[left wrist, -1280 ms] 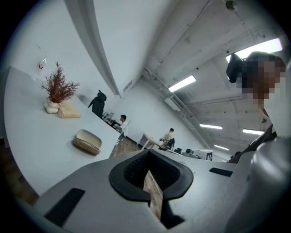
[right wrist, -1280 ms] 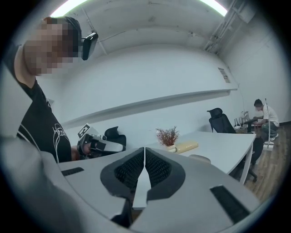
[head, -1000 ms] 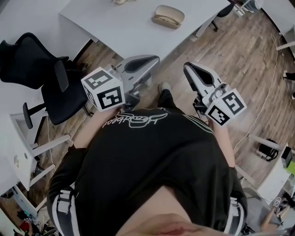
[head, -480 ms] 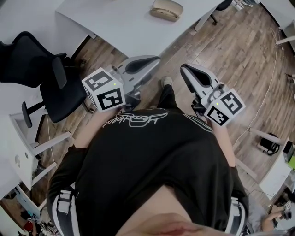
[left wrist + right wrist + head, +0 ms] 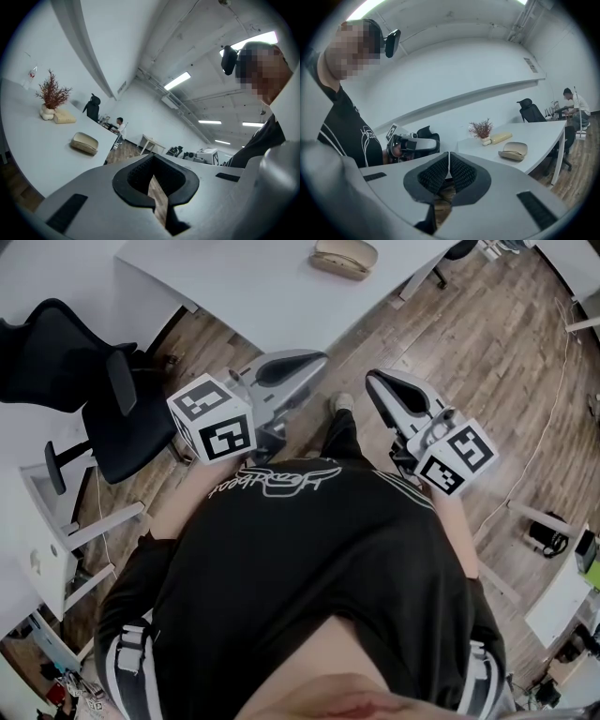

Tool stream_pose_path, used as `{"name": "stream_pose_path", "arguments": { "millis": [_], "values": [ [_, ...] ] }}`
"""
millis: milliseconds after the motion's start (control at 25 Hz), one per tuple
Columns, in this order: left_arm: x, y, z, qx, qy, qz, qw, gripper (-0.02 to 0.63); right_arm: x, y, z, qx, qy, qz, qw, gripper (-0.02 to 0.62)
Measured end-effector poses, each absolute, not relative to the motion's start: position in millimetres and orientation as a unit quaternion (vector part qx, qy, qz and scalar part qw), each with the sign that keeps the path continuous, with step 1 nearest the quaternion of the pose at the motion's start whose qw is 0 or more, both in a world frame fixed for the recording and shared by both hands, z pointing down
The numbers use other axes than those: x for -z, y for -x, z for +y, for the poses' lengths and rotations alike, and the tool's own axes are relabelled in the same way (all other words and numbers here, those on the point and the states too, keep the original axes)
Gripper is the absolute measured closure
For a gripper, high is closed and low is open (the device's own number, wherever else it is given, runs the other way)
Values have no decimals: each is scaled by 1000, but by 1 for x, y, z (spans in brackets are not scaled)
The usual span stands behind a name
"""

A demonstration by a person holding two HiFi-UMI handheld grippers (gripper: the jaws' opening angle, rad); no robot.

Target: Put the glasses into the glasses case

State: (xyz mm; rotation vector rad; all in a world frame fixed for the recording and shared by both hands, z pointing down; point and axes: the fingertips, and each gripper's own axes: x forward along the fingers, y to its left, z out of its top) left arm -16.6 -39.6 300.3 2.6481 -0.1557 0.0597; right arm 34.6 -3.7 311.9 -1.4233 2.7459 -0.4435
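A closed beige glasses case lies on the white table at the top of the head view. It also shows as the case in the left gripper view and the case in the right gripper view. No glasses are visible in any frame. My left gripper and right gripper are held in front of the person's torso, over the wood floor, well short of the table. The left gripper and the right gripper are each shut with nothing between the pads.
A black office chair stands left of me beside the table. On the table beyond the case are a dried plant in a pale vase and a beige block. Another person sits at a far desk. More desks stand at the right.
The head view has tipped slightly, so the case sits nearer the top edge. Both grippers stay shut and have hardly shifted in front of the torso.
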Motion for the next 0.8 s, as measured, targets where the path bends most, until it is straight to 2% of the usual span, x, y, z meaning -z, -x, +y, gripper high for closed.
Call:
{"name": "stream_pose_path", "arguments": {
  "millis": [320,800],
  "values": [
    [-300,11,-36,-24,-975,-48,217,600,-313,-38,-6,144,457,878,9,580],
    [-317,8,-31,-37,-969,-45,241,600,-323,-40,-1,152,462,873,5,580]
  ]
}}
